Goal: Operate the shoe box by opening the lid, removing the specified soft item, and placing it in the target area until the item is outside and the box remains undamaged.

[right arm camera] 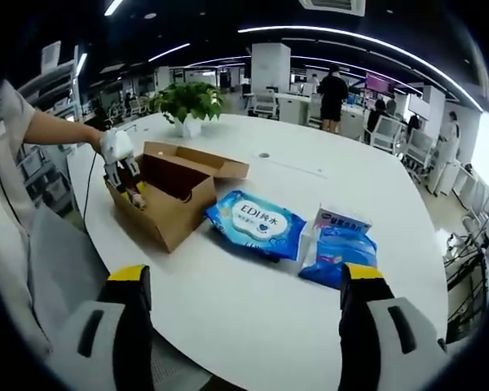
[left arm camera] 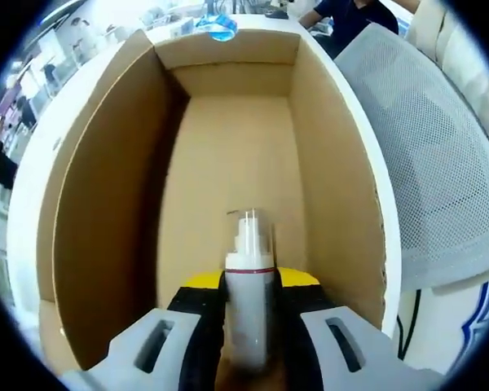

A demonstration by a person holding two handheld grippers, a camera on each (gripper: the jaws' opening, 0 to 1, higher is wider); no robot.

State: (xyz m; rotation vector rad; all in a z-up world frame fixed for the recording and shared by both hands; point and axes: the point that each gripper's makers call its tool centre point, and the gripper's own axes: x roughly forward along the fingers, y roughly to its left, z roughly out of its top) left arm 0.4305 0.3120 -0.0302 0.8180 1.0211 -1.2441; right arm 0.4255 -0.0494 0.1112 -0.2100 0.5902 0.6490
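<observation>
The left gripper (left arm camera: 248, 322) reaches down inside the shoe box (left arm camera: 106, 204) with its jaws closed on a white bottle (left arm camera: 249, 305), while the right gripper (right arm camera: 244, 285) hovers well apart from the box, jaws spread wide.

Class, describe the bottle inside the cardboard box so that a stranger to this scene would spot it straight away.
Start at the white table and find the open brown cardboard box on it. Inside the box, the left gripper has its jaws closed on a small white bottle. It has a clear cap and a thin red band, unlike the blue packets lying outside.
</observation>
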